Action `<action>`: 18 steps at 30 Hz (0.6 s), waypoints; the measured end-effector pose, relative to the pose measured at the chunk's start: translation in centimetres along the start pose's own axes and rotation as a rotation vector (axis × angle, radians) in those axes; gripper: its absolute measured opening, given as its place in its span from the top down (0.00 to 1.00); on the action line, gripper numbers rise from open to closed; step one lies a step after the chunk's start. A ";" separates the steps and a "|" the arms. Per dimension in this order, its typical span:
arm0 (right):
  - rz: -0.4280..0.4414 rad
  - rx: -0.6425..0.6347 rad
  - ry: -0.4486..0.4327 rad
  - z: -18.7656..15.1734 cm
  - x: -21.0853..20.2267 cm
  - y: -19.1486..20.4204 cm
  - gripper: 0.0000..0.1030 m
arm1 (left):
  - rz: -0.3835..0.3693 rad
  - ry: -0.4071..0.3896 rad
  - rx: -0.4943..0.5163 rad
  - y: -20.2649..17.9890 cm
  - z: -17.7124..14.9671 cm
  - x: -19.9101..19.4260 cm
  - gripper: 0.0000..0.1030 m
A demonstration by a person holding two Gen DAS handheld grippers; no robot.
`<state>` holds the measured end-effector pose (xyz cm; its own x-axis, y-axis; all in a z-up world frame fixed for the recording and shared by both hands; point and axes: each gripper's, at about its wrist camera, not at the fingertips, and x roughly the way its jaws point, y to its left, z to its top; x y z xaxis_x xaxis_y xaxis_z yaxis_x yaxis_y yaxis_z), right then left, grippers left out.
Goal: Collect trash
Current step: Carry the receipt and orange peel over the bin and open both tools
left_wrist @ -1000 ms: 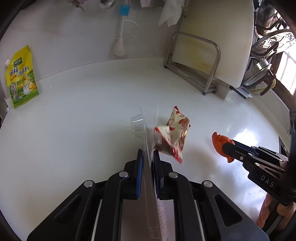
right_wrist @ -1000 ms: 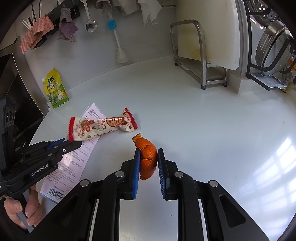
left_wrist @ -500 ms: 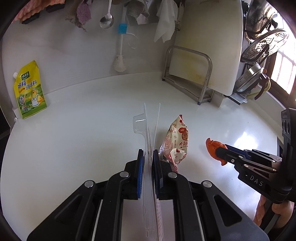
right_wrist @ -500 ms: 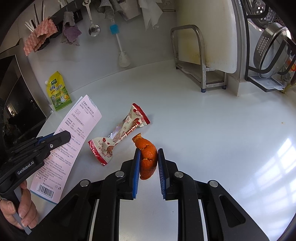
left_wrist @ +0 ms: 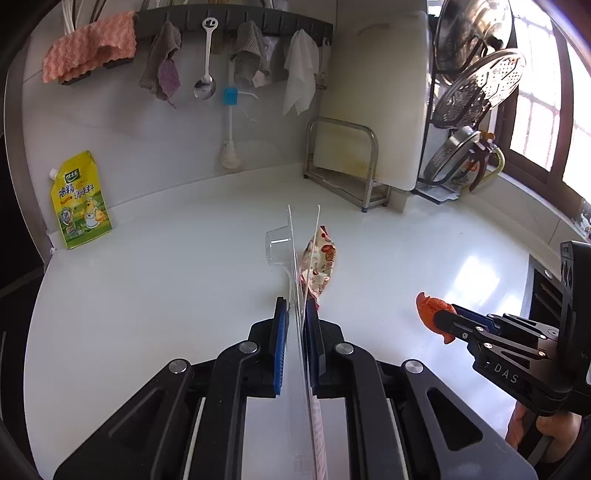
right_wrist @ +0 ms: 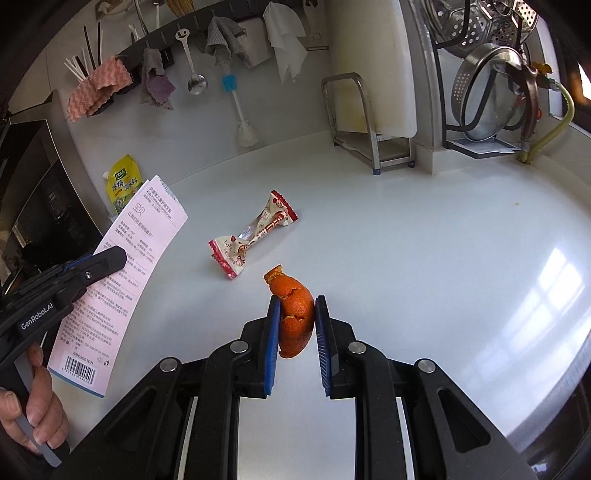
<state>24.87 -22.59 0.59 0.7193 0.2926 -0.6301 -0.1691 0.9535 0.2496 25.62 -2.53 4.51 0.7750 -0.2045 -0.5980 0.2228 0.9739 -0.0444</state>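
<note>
Two tools are loaded: left tool [left_wrist: 294,314] clamps a blister pack [right_wrist: 122,273] by its edge; right tool [right_wrist: 295,317] pinches orange peel [right_wrist: 293,314]. One snack wrapper [right_wrist: 255,236] lies uncollected on the surface [right_wrist: 406,258]. Risk: the thin pack could slip out of its edge-on grip.

A glossy white countertop [left_wrist: 166,280] meets a pale wall, where a dark rail [left_wrist: 236,24] holds cloths. Daylight enters through a dark-framed window [left_wrist: 546,110] beside a dish rack [right_wrist: 491,85].

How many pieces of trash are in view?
3: blister pack in the left tool, orange peel in the right tool, snack wrapper lying on the counter.
</note>
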 end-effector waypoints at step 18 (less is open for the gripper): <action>-0.107 0.155 -0.027 -17.5 -15.7 1.7 0.82 | -0.182 0.106 0.068 -6.6 -13.3 -11.6 0.90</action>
<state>1.52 -24.33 -1.92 0.7458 0.1863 -0.6396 0.0134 0.9557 0.2940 7.31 -5.29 1.13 0.6529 -0.3614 -0.6656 0.3956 0.9122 -0.1073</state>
